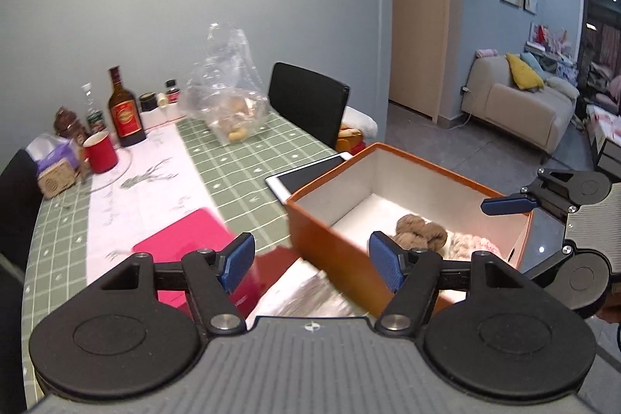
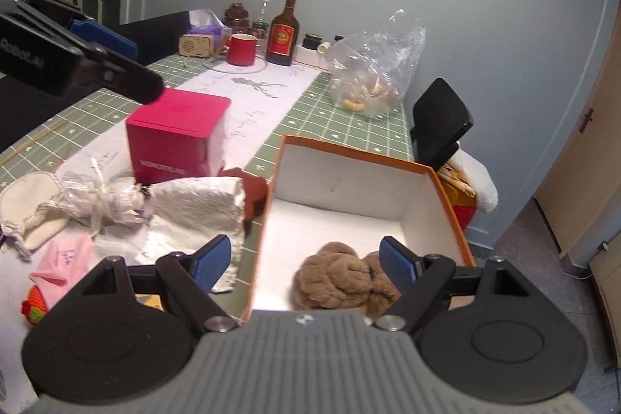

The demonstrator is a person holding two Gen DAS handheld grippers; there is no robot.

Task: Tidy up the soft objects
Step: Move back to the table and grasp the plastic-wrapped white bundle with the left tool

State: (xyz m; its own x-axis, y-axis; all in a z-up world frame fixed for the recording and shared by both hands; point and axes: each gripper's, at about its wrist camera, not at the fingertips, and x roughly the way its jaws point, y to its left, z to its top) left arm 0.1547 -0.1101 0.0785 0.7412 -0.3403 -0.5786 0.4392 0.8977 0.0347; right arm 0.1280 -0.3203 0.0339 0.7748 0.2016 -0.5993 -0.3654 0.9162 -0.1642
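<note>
A brown plush toy, knotted and fuzzy, lies on the white floor of the orange box beside something pale pink and woolly, so this looks like the gap between one drop-off and the next pick. Both the left claw and the right claw hang spread and empty over the box's near end. More soft pieces wait left of the box on the tabletop: a crinkled white pouch, a cream drawstring bag, a pink cloth; the next move, I judge, calls for a claw to swing left and pinch one
</note>
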